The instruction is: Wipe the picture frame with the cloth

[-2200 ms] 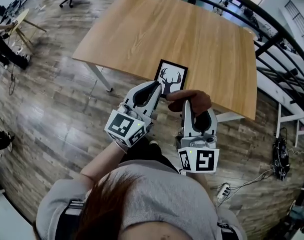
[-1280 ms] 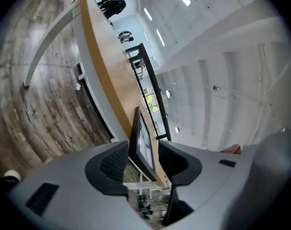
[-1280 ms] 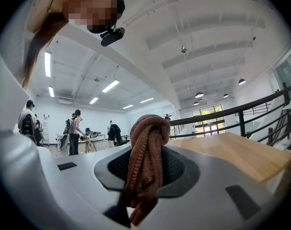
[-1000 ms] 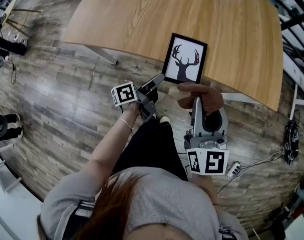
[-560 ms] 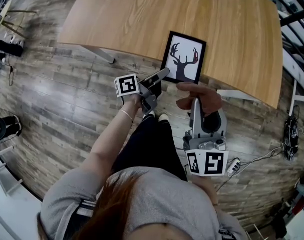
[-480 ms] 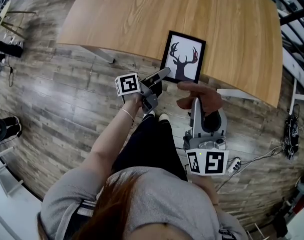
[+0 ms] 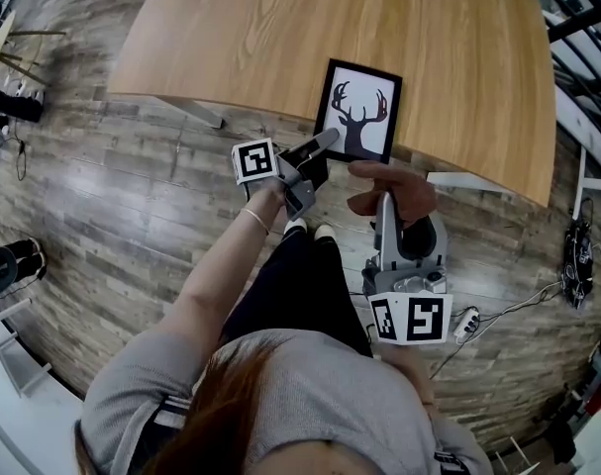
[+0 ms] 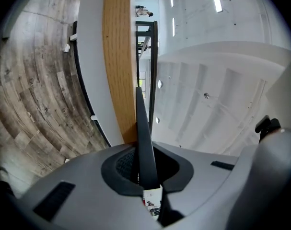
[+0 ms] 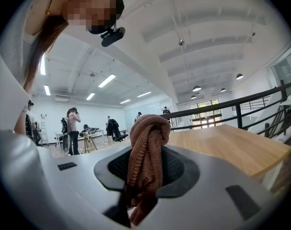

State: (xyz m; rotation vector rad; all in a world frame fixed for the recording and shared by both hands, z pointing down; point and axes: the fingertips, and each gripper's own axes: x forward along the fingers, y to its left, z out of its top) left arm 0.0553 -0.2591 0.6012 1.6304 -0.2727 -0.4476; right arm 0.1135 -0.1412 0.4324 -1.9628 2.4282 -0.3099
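The black picture frame (image 7: 357,112) with a deer print lies at the near edge of the wooden table (image 7: 280,28). My left gripper (image 7: 325,139) reaches its near left corner. In the left gripper view the frame (image 8: 141,128) shows edge-on as a thin dark blade between the jaws, which are closing on it. My right gripper (image 7: 384,204) hovers just off the table's edge, right of the frame's near end, shut on a bunched brown cloth (image 7: 392,186). In the right gripper view the cloth (image 9: 146,152) hangs folded between the jaws.
The table (image 9: 231,145) stands on a wood-plank floor (image 7: 102,196). A dark railing (image 7: 577,28) runs along its right side. A power strip (image 7: 465,322) with a cable lies on the floor at right. Several people stand far off by desks (image 9: 73,128).
My left gripper has moved up and right to the frame's near left corner, and its jaws have come together on the frame's edge. The right gripper with the cloth has stayed put.
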